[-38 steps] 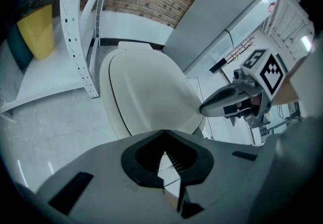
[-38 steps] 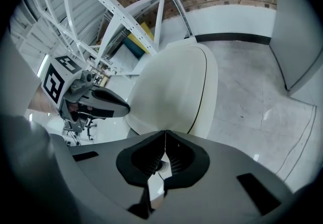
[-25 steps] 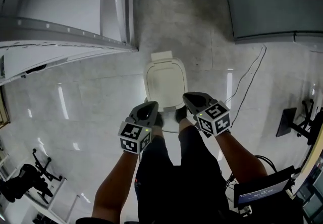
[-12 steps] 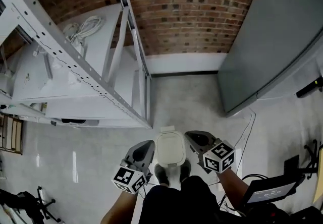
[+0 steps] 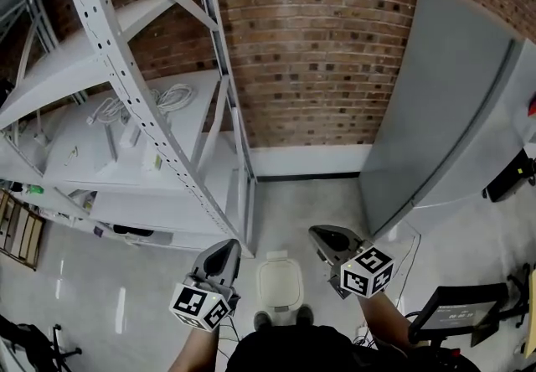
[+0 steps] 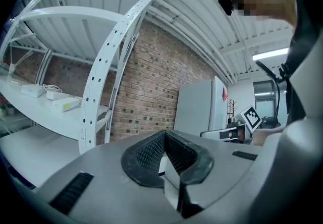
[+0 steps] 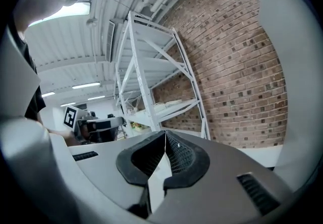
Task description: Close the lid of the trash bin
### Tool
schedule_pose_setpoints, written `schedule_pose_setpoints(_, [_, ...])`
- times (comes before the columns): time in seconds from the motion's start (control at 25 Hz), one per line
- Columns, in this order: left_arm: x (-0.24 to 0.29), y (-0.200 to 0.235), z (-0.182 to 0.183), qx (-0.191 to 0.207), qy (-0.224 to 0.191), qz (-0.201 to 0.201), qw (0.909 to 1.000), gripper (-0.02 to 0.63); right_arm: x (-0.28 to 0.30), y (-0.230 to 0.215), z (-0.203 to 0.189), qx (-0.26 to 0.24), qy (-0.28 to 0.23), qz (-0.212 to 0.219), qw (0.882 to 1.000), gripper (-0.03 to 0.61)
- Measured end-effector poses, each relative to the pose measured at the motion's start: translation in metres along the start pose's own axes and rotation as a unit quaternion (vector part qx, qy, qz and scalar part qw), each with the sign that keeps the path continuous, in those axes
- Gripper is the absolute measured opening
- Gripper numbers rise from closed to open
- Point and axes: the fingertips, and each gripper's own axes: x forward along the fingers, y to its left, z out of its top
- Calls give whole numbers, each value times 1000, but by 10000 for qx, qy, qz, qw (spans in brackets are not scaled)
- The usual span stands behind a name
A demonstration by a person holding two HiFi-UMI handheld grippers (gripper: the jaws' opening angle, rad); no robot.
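The white trash bin (image 5: 280, 285) stands on the floor at the bottom of the head view, its lid lying flat on top. My left gripper (image 5: 224, 248) hovers left of the bin and my right gripper (image 5: 322, 234) to its upper right, neither touching it. The left gripper view shows the left gripper (image 6: 164, 135) with its black pads met and nothing between them. The right gripper (image 7: 165, 133) is shut the same way in its own view. Both gripper views look up at wall and ceiling, so the bin is hidden in them.
A white metal shelving rack (image 5: 126, 111) with coiled cables (image 5: 172, 98) fills the left. The brick wall (image 5: 318, 69) lies behind, and a tall grey cabinet (image 5: 452, 111) stands at the right. A black stand (image 5: 456, 307) is at the lower right. The person's shoes (image 5: 262, 319) are beside the bin.
The head view has tilted up from the floor to the wall, so the bin slid to the frame's bottom. Both grippers moved apart, off the bin's front. The lid stays down.
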Motion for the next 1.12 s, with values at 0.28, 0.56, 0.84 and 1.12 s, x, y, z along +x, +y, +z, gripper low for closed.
schedule_pose_setpoints(0.28, [-14,-12,-4,56,227,353,9991,-2,-10,0,3,67,-44,217,9997,9])
schedule_pose_setpoints(0.56, [-33,-20,-27,61,527,732,9959,-2,-7,-2,-15,84,-20,422,9991,9])
schedule_pose_setpoints(0.84, [-74,-37,-29,67,474,604,9970,-2,-29,36,-23,59,-103,286,9995,9])
schedule_pose_setpoints(1.12, [-171,-43,-51,-25,106,463,9989,-2,-64,120,-56,-155,-14,-29,9999,9])
